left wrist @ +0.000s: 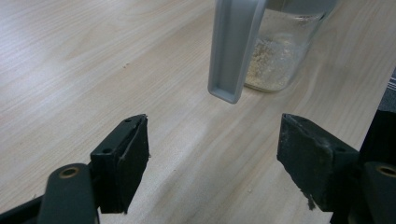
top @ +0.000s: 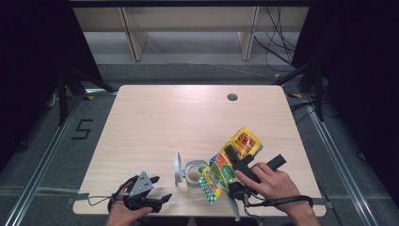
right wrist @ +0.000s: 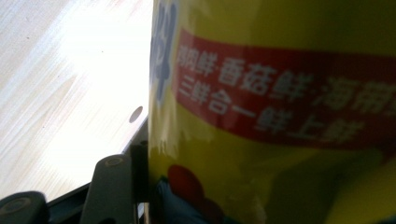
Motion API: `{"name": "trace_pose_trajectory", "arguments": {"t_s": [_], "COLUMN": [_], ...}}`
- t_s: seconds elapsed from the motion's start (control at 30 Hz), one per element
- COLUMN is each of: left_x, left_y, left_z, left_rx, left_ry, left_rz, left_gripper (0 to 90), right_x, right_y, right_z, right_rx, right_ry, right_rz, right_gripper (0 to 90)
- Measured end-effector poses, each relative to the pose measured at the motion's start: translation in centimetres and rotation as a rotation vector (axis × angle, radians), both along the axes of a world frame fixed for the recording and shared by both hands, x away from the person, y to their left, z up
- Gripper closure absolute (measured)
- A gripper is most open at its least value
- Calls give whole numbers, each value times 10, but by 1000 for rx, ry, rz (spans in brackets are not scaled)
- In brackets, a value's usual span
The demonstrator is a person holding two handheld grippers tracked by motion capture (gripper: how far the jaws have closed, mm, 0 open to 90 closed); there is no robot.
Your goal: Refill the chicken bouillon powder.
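Yellow seasoning pouch (top: 229, 160) sits clamped in your right tool (top: 234, 162), lifted off the worktop (top: 164, 122) and tilted so that its lower, green-checked end hangs down toward the open mouth of the glass jar (top: 194, 173). In the high view the pouch runs on a slant from upper right to lower left, with the tool gripping it across the middle and your right hand (top: 266, 181) behind and to the right of it. In the right gripper view the pouch's printed face presses right up against the inner side of the visible jaw; the jaws stand partly closed, pinched on the pouch, which spans the gap between them.

You have the jar standing upright near the front edge of the worktop, just left of the pouch's lower end, with a little pale powder lying at its bottom. Its grey hinged lid (top: 178, 168) is flipped open and stands on the jar's left side.

Your left tool (top: 155, 200) rests low at the front left of the worktop, well apart from the pouch and a short way left of the jar. Its jaws are spread wide with nothing between them; in the left gripper view they point toward the jar (left wrist: 280, 56) and the hanging lid (left wrist: 233, 51), touching neither.
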State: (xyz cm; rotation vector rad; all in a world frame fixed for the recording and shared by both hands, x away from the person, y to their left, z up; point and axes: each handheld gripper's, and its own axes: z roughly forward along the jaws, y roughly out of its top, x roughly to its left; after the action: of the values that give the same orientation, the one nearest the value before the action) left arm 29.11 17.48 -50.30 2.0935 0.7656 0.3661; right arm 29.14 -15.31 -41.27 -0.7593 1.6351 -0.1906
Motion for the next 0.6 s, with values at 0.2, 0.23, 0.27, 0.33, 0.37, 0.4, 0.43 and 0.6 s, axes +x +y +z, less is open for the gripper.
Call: {"name": "trace_pose_trajectory", "arguments": {"t_s": [0.2,0.23,0.27,0.33,0.37,0.4,0.43,0.6], "left_x": [0,0,0,0,0,0,0,0], "left_y": [-1,0,-1,0,1,-1,-2,-1], "left_z": [-2,0,0,0,0,-2,-3,0], "left_rx": [-7,1,-15,-1,9,-5,-34,-3], "left_ry": [-2,4,3,2,2,-3,0,-7], "left_rz": [15,-2,6,0,-5,18,20,-6], "left_gripper": [250,250,250,250,251,250,250,251], "right_x": [0,0,1,1,2,1,1,1], "right_y": [0,0,0,-2,-3,-2,-2,-2], "right_z": [1,0,2,3,2,3,3,3], "right_rx": [25,32,22,40,41,36,39,41], "right_ry": [37,43,47,59,58,55,63,65], "right_rz": [-12,-16,-10,-19,-26,-29,-31,-27], "right_gripper": [450,449,450,449,449,449,450,450]}}
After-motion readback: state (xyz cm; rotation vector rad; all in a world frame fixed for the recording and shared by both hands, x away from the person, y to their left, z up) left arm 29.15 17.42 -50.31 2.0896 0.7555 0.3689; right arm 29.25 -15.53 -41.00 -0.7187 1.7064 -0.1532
